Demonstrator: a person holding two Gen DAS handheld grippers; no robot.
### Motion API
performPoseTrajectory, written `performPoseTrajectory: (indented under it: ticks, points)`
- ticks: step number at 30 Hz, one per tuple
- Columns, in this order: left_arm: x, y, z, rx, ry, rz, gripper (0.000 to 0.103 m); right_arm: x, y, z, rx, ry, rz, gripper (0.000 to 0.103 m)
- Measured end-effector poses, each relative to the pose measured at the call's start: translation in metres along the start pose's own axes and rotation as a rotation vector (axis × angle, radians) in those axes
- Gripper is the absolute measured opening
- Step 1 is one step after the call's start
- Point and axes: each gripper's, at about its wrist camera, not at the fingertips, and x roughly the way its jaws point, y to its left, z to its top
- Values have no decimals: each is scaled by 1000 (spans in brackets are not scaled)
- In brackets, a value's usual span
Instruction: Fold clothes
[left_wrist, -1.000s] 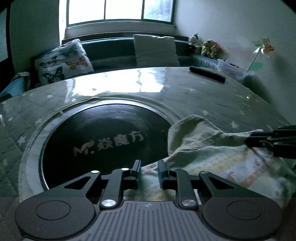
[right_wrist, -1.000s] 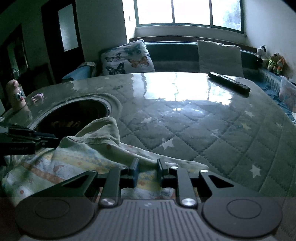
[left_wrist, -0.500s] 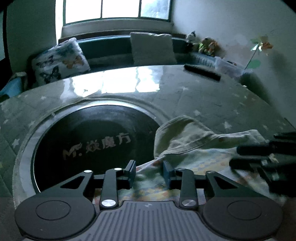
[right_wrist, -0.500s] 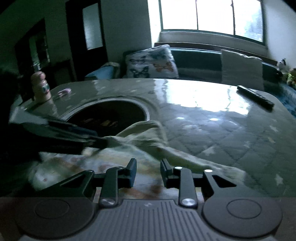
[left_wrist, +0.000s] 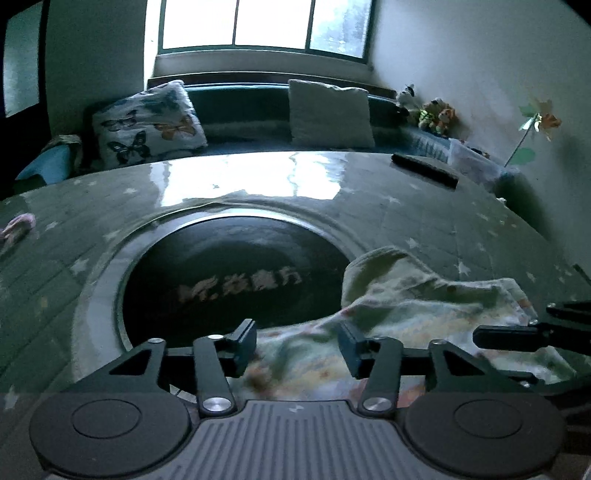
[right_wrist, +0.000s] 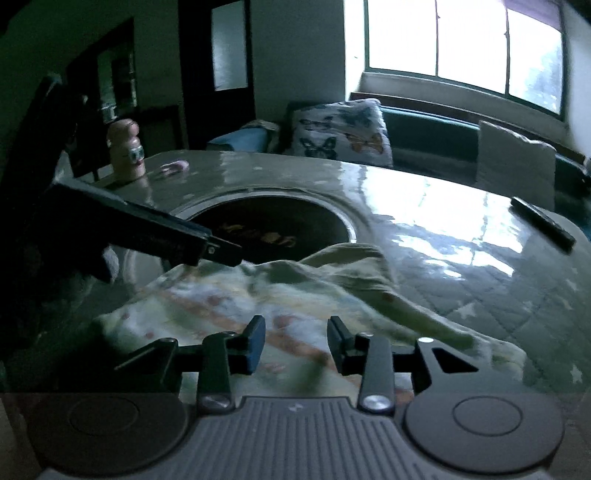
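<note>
One crumpled pale garment (left_wrist: 413, 314) with a faded striped print lies on a quilted, star-patterned surface (left_wrist: 424, 218), its edge overlapping one round black inset (left_wrist: 229, 280). Two grippers hover over it. The left gripper (left_wrist: 297, 345) has its jaws spread wide, holding nothing, cloth showing between them. The right gripper (right_wrist: 295, 345) is likewise wide apart and empty above the garment. One dark remote (left_wrist: 424, 170) rests at the far side. Two cushions sit on the sofa (left_wrist: 240, 107) beyond.
</note>
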Motion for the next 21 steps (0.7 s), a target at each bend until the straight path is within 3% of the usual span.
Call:
performPoseTrajectory:
  ticks: [2, 4, 13, 21]
  points:
    - [-10, 2, -8, 2, -7, 7, 59, 0, 8, -3, -20, 8, -2, 39]
    - [-20, 5, -17, 8, -15, 21, 62, -3, 18, -8, -52, 5, -7, 47]
    - [-41, 15, -52, 10, -12, 82, 69, -17, 58, -27, -167, -19, -26, 48]
    - [-45, 20, -64, -5, -10, 90, 71, -39, 41, -31, -60, -33, -68, 46]
